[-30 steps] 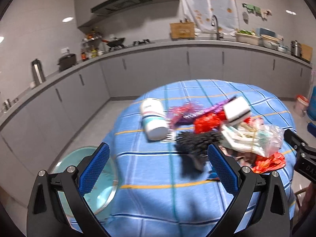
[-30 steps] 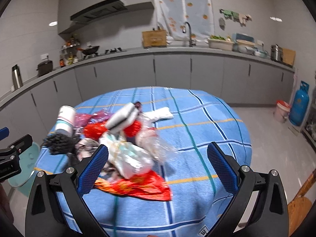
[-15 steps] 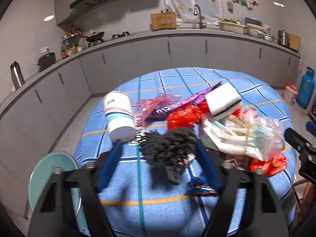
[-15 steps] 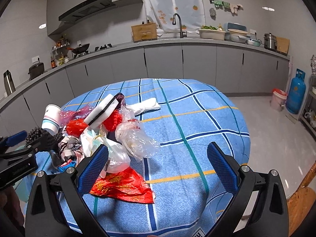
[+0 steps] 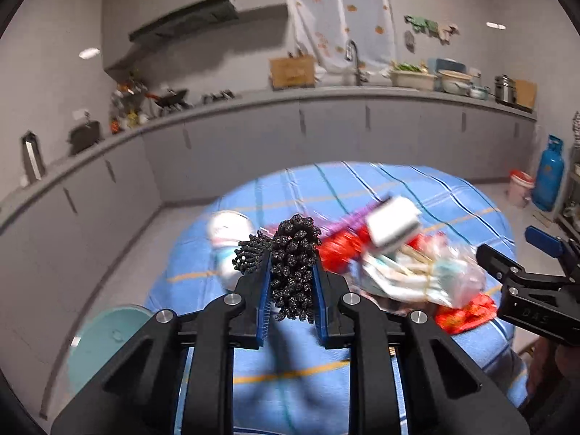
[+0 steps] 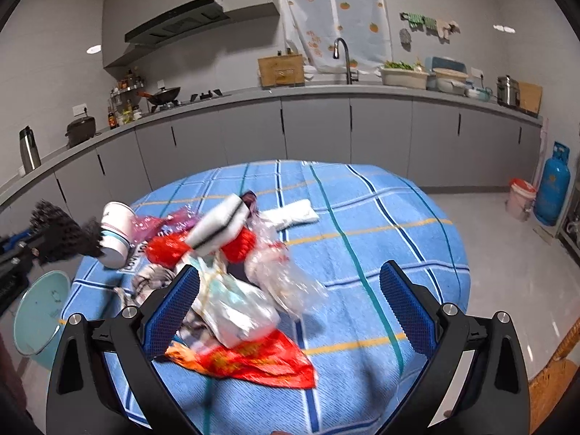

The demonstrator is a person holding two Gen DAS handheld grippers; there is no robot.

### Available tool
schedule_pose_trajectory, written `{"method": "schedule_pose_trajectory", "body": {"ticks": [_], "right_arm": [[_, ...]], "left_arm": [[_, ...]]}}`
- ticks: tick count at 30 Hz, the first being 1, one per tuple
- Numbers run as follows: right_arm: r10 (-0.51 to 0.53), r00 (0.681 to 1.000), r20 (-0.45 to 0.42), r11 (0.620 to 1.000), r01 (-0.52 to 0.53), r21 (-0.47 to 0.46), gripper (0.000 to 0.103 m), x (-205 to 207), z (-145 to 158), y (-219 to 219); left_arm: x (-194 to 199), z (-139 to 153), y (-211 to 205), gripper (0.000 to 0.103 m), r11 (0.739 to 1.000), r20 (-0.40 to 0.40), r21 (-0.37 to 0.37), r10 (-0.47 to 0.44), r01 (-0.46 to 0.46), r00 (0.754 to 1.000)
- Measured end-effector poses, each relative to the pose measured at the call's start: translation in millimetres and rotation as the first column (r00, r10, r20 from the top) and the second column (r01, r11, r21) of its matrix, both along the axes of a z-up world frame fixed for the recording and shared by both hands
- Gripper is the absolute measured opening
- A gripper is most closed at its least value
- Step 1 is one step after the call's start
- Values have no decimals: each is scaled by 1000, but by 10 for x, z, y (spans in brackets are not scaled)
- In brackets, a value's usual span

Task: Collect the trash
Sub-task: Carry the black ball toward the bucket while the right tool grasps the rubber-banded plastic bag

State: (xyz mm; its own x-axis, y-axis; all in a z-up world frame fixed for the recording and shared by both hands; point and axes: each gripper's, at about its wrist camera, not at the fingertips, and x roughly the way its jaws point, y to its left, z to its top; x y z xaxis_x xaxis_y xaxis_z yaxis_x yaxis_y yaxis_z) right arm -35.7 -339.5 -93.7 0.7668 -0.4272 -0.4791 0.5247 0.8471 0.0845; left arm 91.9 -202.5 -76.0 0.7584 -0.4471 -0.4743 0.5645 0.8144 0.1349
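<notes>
Left wrist view shows the left gripper [image 5: 291, 286] closing on a black scrubber [image 5: 294, 264] lifted off the table [image 5: 453, 195], so the pickup is underway and next comes carrying it to the bin [image 5: 105, 340], while the right gripper [image 6: 290, 304] hangs open.

L tool [image 5: 291, 278]: jaws were wide apart w/ nothing between them 1 s ago, now closing on the black bristly clump [image 5: 294, 269], pads pressing both its sides. Clump was lying on the worktop [image 5: 453, 195] near the white cup [image 5: 228, 230], left of the trash pile; now it's lifted clear of the cloth, sticking up out of the jaws. In R wrist view the clump [image 6: 59, 232] now sits at far left, out past the worktop edge, above the teal bin [image 6: 40, 311].
</notes>
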Motion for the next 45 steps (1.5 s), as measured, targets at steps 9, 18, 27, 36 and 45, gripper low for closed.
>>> {"method": "schedule_pose_trajectory", "body": {"ticks": [9, 18, 27, 36, 45], "right_arm": [[126, 990, -61, 992, -125, 10, 69, 250, -93, 157], [174, 970, -169, 984, -176, 5, 49, 372, -273, 225], [206, 961, -187, 978, -208, 11, 13, 378, -281, 284], [257, 959, -116, 965, -260, -14, 9, 221, -23, 468], [296, 954, -48, 954, -298, -31, 9, 198, 213, 652]], "left_arm": [[124, 28, 385, 20, 995, -15, -10, 97, -97, 995], [211, -67, 505, 20, 992, -48, -16, 122, -123, 991], [177, -28, 578, 20, 991, -51, -35, 126, -128, 991], [63, 125, 730, 20, 988, -19, -62, 138, -139, 990], [1, 190, 957, 20, 980, 4, -66, 190, -190, 982]]}}
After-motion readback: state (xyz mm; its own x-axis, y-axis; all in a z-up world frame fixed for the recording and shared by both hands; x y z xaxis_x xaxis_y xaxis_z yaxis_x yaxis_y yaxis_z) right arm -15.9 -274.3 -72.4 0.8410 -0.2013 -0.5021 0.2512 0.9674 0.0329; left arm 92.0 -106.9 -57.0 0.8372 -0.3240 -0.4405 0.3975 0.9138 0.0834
